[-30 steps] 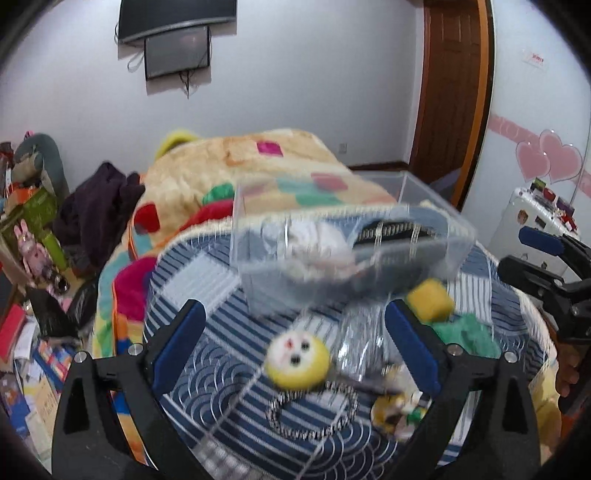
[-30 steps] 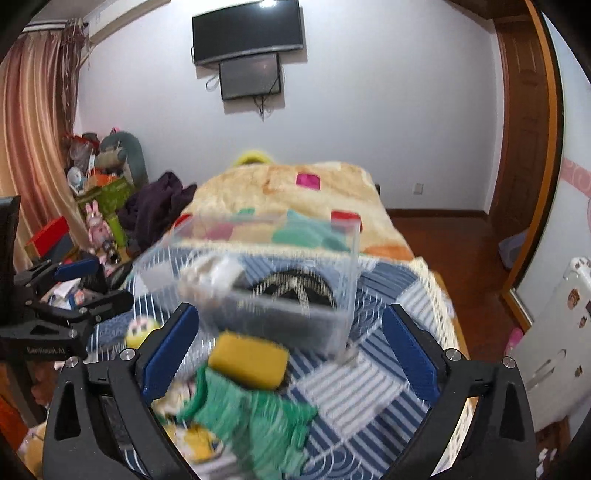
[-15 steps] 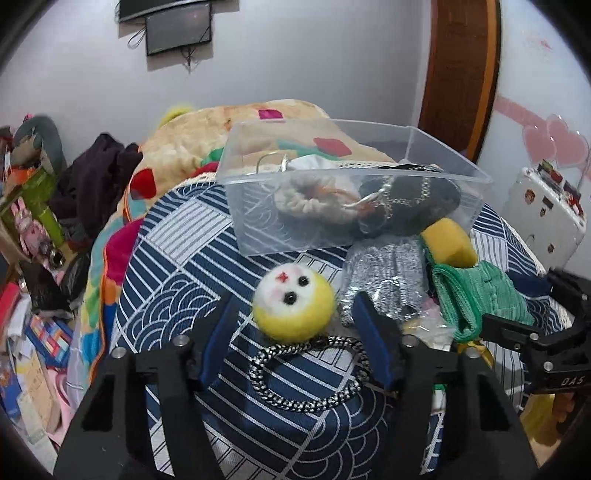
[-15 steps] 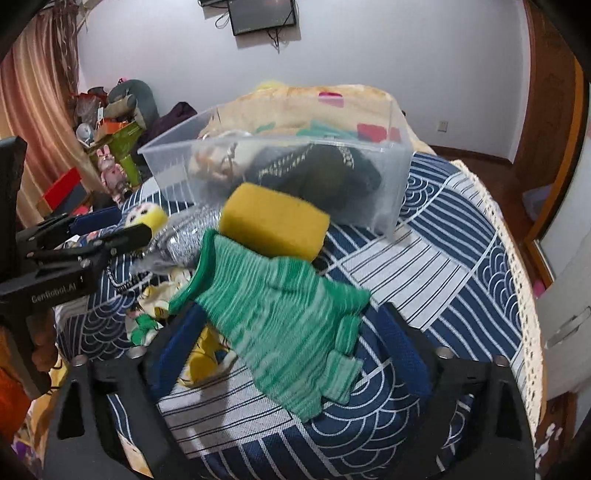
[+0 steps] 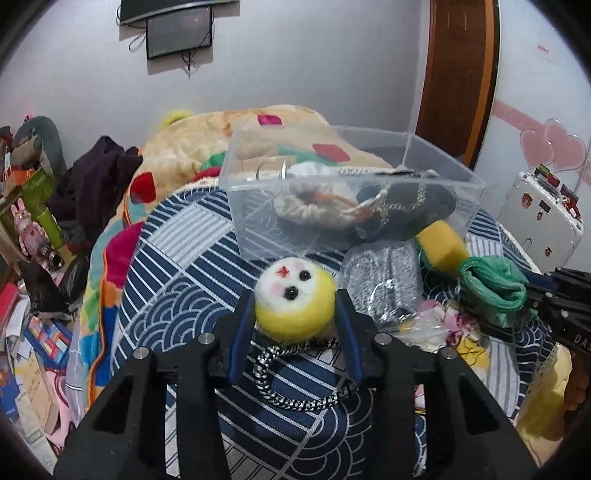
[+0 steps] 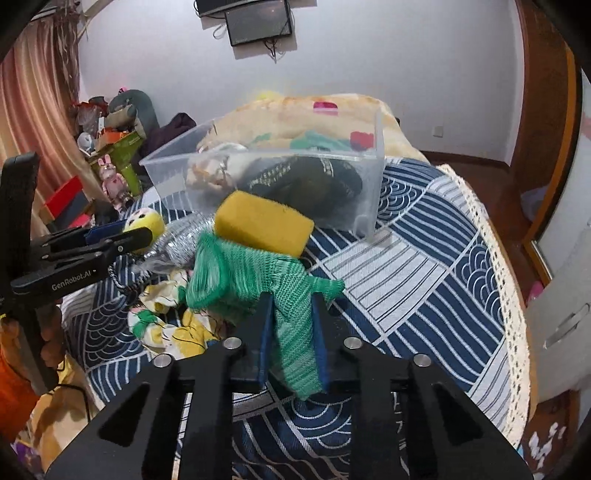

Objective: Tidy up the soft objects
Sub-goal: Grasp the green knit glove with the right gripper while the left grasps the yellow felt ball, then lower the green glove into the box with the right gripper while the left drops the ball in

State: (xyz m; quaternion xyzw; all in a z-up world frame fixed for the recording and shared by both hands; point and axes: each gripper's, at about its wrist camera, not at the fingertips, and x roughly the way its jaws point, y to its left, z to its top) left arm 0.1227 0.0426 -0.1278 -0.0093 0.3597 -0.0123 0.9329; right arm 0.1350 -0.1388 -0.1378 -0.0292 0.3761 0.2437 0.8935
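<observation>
Left wrist view: half a second ago the left gripper (image 5: 294,301) stood apart; now its fingers clamp the yellow felt ball (image 5: 294,301) at frame centre. Right gripper (image 6: 291,314) has closed on the green knit glove (image 6: 291,295). Both lie on the blue patterned bed cover (image 6: 424,266), before the clear bin (image 5: 424,177).

A lived-in bedroom at home. There's a bed (image 6: 424,236) with quilts, a wall-mounted screen (image 6: 258,22), and toy clutter (image 5: 33,229) alongside.

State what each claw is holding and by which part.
Left claw clamps the yellow felt ball across its sides. Right claw pinches the green knit glove by the finger end; the cuff hangs free.
</observation>
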